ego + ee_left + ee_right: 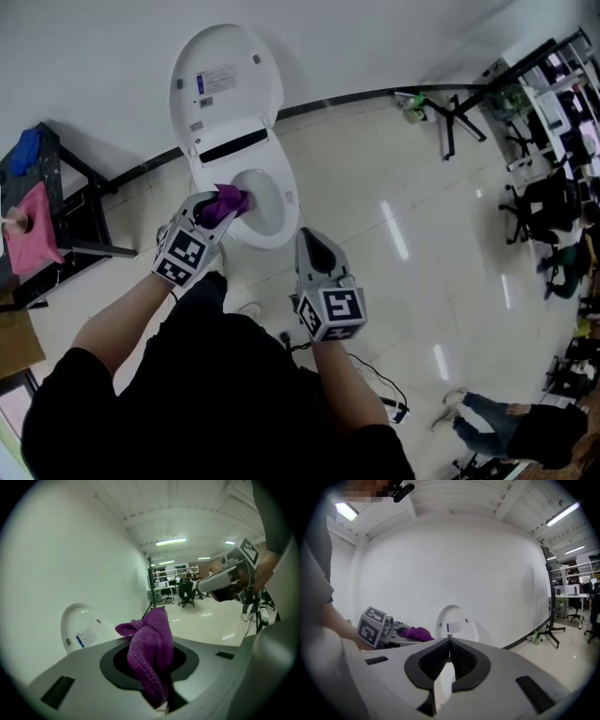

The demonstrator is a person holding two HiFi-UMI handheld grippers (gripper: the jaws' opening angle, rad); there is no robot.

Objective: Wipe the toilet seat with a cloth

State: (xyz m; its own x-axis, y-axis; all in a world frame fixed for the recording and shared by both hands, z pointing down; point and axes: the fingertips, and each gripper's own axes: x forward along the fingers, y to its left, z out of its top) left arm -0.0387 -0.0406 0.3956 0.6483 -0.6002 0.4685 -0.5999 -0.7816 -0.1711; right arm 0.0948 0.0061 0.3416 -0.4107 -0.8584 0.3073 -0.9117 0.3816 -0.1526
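Note:
A white toilet stands against the wall with its lid (225, 82) raised and the seat rim (286, 199) showing round the bowl. My left gripper (228, 204) is shut on a purple cloth (225, 201), held over the left side of the seat; whether the cloth touches it I cannot tell. In the left gripper view the cloth (152, 651) bulges up from between the jaws, with the lid (80, 627) behind. My right gripper (311, 239) hovers just right of the bowl's front, shut and holding nothing. Its jaws (449, 644) point at the lid (457, 623), with the cloth (416, 633) to the left.
A black rack (80, 202) stands left of the toilet, holding a pink cloth (33, 230) and a blue cloth (26, 148). A black stand (450, 108) and a spray bottle (410, 108) sit by the wall. Office chairs (548, 202) and a seated person (520, 427) are at right.

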